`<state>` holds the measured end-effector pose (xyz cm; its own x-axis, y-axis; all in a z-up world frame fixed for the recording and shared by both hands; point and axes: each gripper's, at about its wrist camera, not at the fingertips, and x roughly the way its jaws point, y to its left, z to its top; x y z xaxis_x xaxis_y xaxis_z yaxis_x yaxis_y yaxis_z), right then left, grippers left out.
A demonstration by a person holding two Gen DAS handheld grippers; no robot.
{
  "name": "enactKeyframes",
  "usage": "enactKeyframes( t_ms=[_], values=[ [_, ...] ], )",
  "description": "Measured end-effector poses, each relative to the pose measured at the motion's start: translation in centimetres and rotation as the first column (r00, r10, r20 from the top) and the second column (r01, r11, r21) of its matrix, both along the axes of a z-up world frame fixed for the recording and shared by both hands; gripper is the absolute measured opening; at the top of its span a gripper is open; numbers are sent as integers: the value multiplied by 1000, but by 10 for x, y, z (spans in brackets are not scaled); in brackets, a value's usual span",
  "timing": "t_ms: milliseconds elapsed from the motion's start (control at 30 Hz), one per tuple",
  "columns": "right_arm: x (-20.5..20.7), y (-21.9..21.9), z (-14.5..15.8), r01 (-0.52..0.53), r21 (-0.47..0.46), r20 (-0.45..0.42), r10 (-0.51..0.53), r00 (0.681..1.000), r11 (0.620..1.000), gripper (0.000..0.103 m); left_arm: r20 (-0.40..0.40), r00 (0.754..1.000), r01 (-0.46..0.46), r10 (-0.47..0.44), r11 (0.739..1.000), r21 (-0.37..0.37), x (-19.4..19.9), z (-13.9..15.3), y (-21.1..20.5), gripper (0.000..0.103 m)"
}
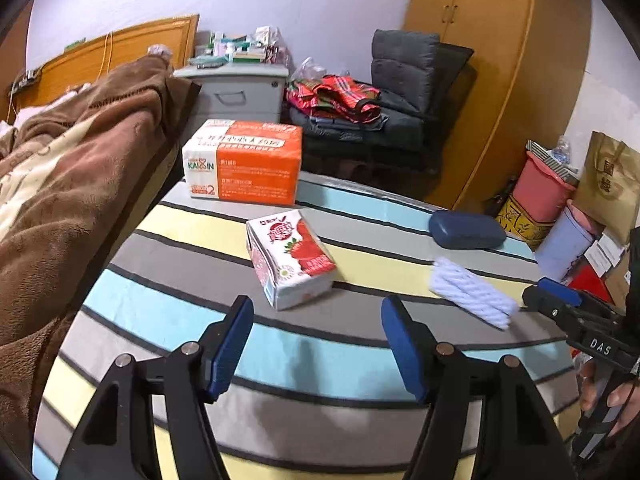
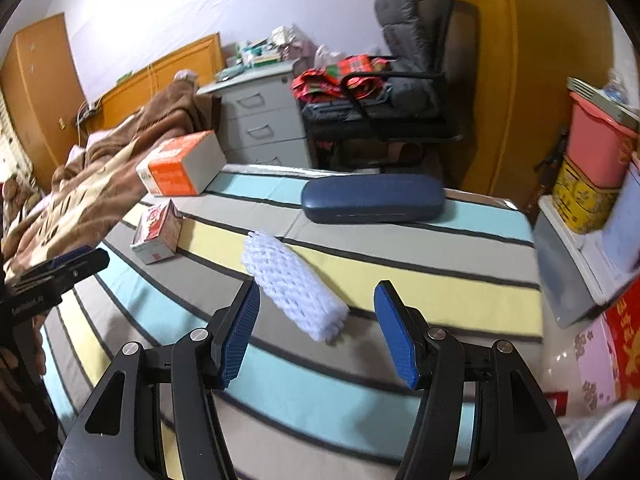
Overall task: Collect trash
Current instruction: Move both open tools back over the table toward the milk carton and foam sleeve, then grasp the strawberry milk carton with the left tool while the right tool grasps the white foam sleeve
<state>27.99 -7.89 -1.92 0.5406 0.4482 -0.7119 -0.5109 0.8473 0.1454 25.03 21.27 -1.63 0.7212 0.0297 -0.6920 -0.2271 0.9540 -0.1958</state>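
The striped mat (image 1: 360, 344) carries an orange-and-white carton (image 1: 244, 160), then a strawberry milk box (image 1: 290, 262), then a white foam net sleeve (image 2: 294, 286) (ribbed, soft). Only the right view shows drawer fronts (image 2: 260, 128). Left gripper (image 1: 318, 346) and right gripper (image 2: 316, 334): both spread, empty.

Left gripper (image 1: 318, 316) over striped mat (image 1: 360, 340), jaws apart, nothing between them. Strawberry milk carton (image 1: 290, 258) lies just ahead, tilted. White foam net (image 1: 472, 294) to its right (right gripper (image 1: 554, 292) just beside it). Orange box (image 1: 244, 160) behind.
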Motion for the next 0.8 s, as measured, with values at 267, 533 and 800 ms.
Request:
enactKeyframes(
  t_ms=[267,533,800],
  values=[
    [20,22,-14,-86,-31,-42,85,995,996,61,-45,999,-4,3,1000,-23,41,-12,15,78],
    [26,34,-28,-161,-107,-62,155,986,981,61,-122,992,-35,27,997,-71,73,-37,29,78],
    [32,33,-34,-168,-139,-59,161,985,976,61,-124,992,-43,38,998,-37,79,-44,27,77]
  ],
)
